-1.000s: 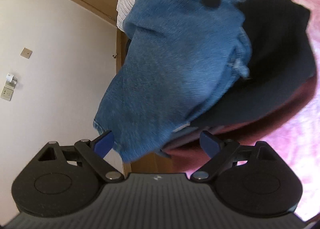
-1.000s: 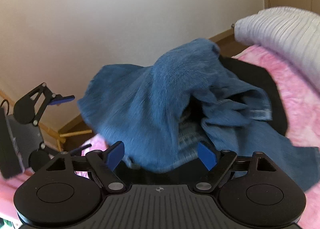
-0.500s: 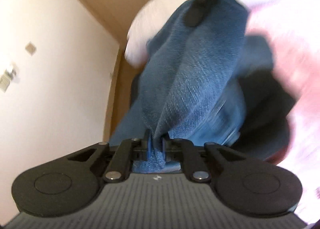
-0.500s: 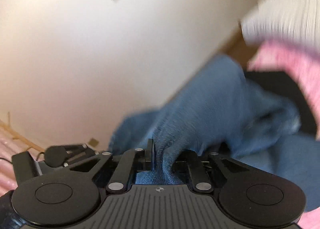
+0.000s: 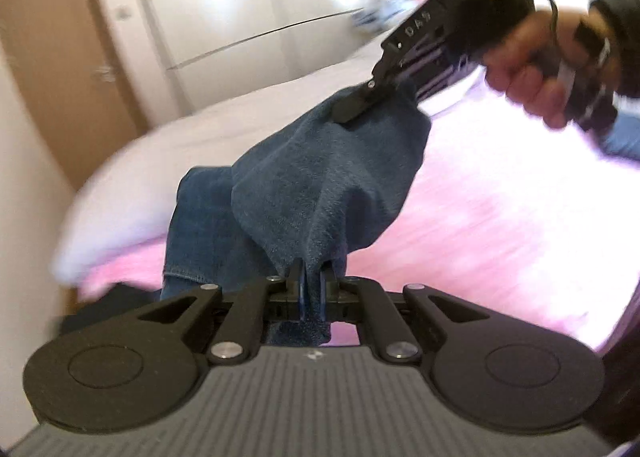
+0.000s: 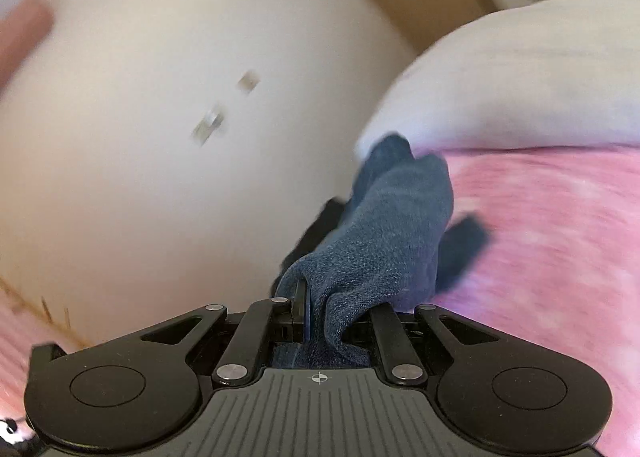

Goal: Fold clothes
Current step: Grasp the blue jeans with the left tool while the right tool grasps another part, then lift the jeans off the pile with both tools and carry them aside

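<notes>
Denim jeans (image 5: 320,185) pinched by left gripper (image 5: 312,285) and right gripper (image 6: 308,309)

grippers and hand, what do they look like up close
Both grippers, left gripper and right gripper, are matte black with ribbed grey bodies, round discs and silver rivets; fingers have blue pads. The right hand wears a dark sleeve; a black cable runs by.
</notes>
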